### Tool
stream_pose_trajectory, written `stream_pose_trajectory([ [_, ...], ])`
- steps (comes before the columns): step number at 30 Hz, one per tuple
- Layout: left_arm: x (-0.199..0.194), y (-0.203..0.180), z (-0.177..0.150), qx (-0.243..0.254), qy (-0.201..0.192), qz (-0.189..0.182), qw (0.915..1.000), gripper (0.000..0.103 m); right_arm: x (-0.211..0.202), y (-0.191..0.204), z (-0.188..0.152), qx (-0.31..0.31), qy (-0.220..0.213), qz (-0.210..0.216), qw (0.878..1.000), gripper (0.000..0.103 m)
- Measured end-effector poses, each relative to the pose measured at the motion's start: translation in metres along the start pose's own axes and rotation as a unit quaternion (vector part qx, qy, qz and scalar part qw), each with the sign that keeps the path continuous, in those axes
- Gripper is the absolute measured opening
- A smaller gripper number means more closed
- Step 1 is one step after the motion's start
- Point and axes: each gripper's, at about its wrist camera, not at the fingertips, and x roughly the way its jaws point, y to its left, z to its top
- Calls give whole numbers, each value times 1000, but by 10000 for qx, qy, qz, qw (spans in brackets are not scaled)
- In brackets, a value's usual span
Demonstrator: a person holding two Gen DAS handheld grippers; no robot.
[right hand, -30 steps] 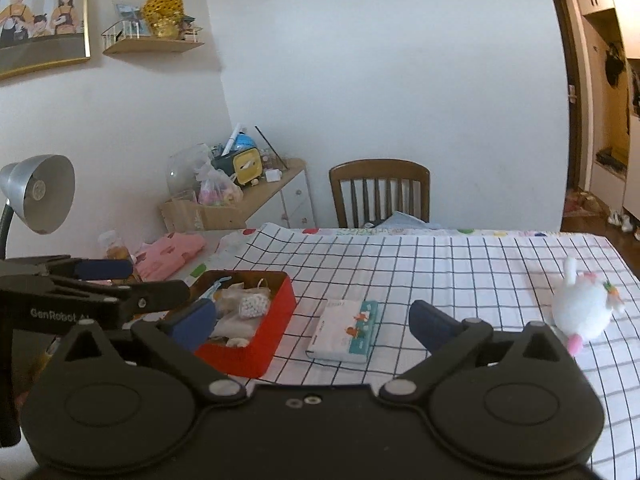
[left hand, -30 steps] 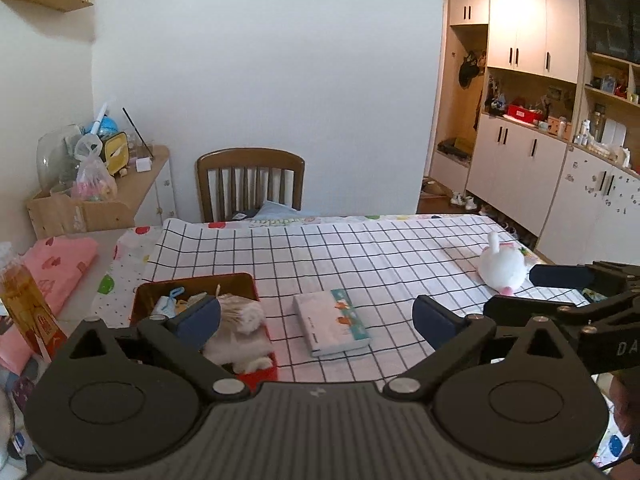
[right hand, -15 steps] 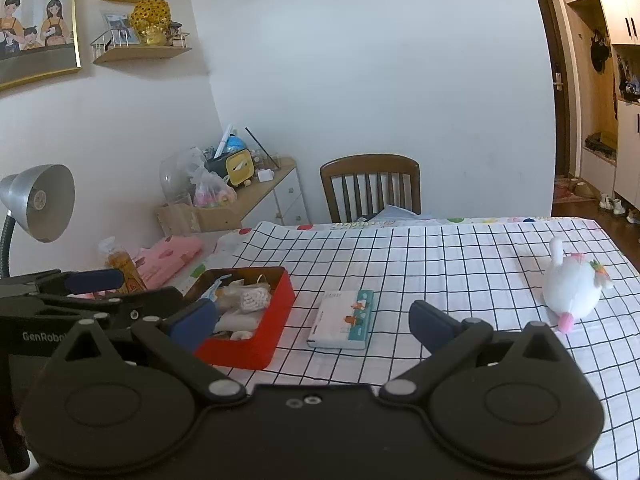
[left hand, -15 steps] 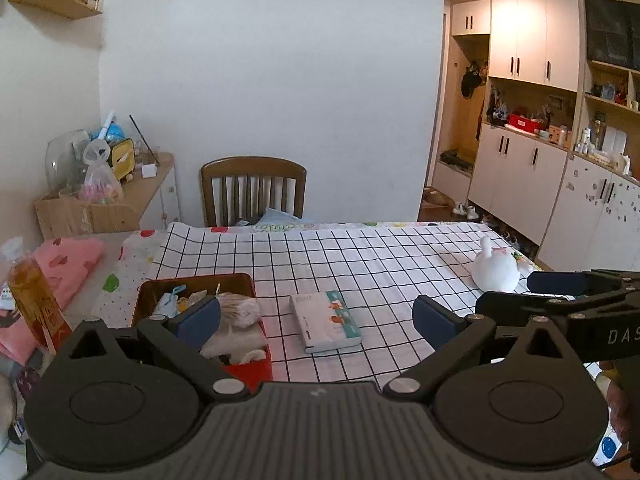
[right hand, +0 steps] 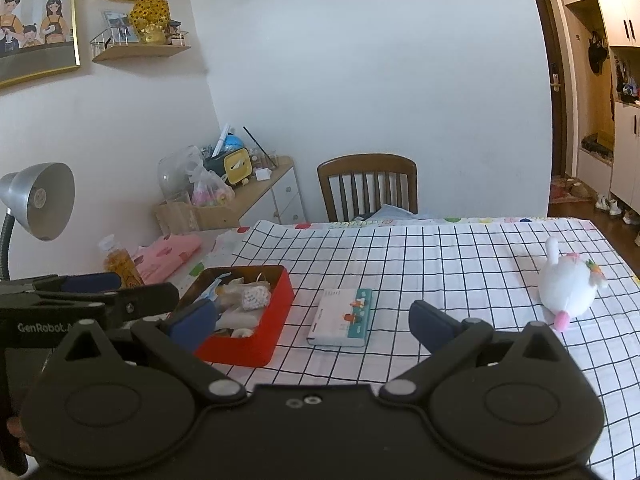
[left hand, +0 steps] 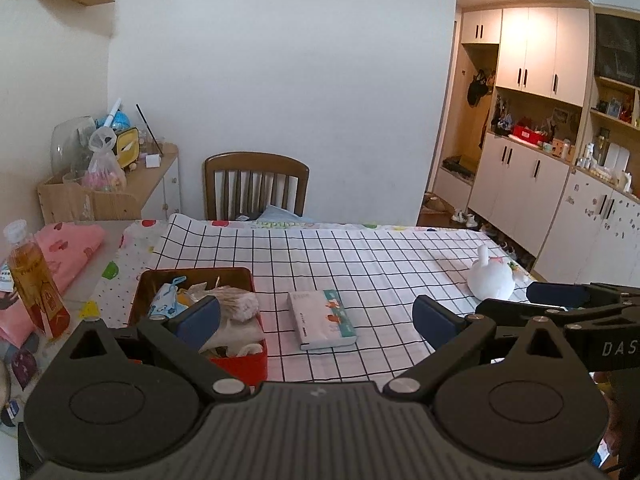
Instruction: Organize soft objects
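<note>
Left wrist view, from the left: my left gripper [left hand: 316,316] hangs wide open and empty above the near table edge, over the red box [left hand: 240,364] already stuffed with soft odds and ends, seemingly the collecting place. Tissue pack [left hand: 322,318] lies mid-cloth beside it. My right gripper [right hand: 308,322] gapes empty too; the white plush [right hand: 568,286] sits well apart at far right, awaiting pickup
</note>
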Motion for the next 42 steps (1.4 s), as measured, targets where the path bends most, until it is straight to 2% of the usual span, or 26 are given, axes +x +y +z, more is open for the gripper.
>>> stream_pose_trajectory([
  [15,-2,-4,0,53,-53,-94,9999,103,3,-1,2,50,39,-150,9999,103],
  [42,3,0,1,-78,-11,-96,9999,103,11,1,0,-43,118,-76,9999,103],
])
